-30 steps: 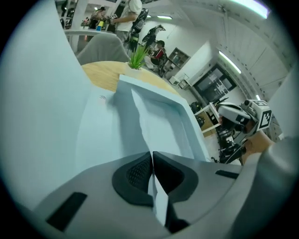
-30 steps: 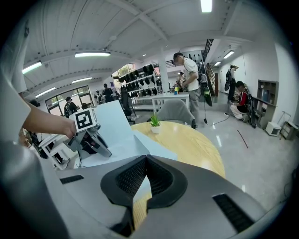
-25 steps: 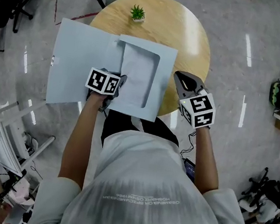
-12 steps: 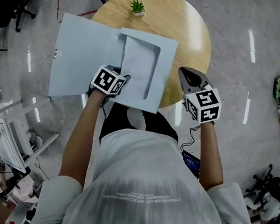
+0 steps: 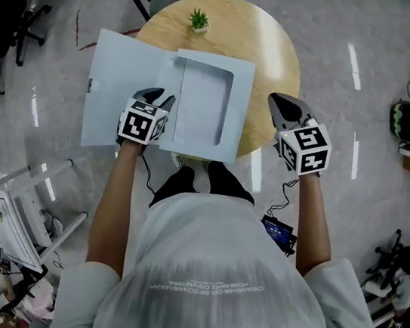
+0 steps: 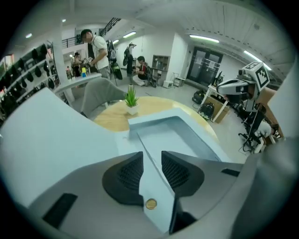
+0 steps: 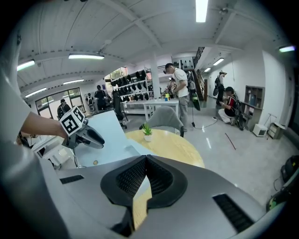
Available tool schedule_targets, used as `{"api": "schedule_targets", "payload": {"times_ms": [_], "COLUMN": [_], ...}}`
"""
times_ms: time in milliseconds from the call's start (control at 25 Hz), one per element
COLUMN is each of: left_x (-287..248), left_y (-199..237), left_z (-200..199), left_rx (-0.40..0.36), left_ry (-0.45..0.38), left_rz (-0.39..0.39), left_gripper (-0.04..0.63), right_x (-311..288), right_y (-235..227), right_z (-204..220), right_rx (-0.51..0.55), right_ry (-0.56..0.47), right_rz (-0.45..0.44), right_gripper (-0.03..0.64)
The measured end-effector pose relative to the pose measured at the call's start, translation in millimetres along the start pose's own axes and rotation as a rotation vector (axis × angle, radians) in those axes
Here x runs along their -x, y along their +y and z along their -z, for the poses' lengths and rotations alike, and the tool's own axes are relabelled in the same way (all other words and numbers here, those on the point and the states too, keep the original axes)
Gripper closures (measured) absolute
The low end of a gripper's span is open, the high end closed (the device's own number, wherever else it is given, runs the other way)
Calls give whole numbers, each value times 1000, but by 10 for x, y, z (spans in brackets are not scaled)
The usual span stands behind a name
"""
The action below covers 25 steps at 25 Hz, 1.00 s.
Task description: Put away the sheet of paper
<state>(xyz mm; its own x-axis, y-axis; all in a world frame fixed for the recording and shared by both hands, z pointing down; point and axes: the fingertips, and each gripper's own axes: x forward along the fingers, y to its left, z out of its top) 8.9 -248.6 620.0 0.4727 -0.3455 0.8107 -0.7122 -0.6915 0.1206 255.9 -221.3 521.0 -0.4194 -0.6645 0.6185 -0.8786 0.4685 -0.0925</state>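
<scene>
table (image 5: 275, 59); open folder (image 5: 127, 71), sheet (image 5: 202, 105) inside; left gripper (image 5: 158, 97) jaws just parted astride folder; right gripper (image 5: 275, 100) jaws together

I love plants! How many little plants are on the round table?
1. The small potted plant stands near the far edge of the round table, just beyond the open folder. The folder covers part of the table, so something could be hidden.

- Pale blue card folder (image 5: 121, 86) lies open and flat, its left flap overhanging the left edge of the round wooden tabletop (image 5: 273, 63).
- Pale sheet of paper (image 5: 201, 101) lies tucked inside the folder's right-hand pocket.
</scene>
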Motion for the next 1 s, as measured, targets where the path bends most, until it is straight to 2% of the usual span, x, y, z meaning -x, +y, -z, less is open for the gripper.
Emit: {"api": "schedule_targets", "payload": {"times_ms": [120, 240, 400, 520, 720, 840, 1000], "left_x": [265, 643, 1260, 1736, 2495, 2851, 3206], "left_y": [114, 207, 220, 163, 68, -6, -144], "left_z": [-277, -640, -1128, -1457, -1866, -1972, -2059], "left_rx": [-49, -76, -110, -165, -221, -247, -307], "left_ry": [-111, -240, -411, -534, -717, -798, -849], "left_rz": [-49, -92, -115, -141, -172, -177, -209], "left_gripper": [540, 575, 578, 578, 578, 578, 578], "right_x": [121, 288, 572, 808, 1141, 1228, 1341], "right_y": [90, 184, 340, 411, 588, 810, 1061], "right_z": [-263, -581, -1090, -1467, -1993, -2153, -2276], "right_rx": [79, 147, 234, 302, 322, 354, 405], "right_ry": [-36, -85, -164, -222, -345, -383, -414], "right_rz": [21, 58, 116, 166, 233, 226, 210], "right_gripper": [589, 589, 589, 589, 589, 589, 589]}}
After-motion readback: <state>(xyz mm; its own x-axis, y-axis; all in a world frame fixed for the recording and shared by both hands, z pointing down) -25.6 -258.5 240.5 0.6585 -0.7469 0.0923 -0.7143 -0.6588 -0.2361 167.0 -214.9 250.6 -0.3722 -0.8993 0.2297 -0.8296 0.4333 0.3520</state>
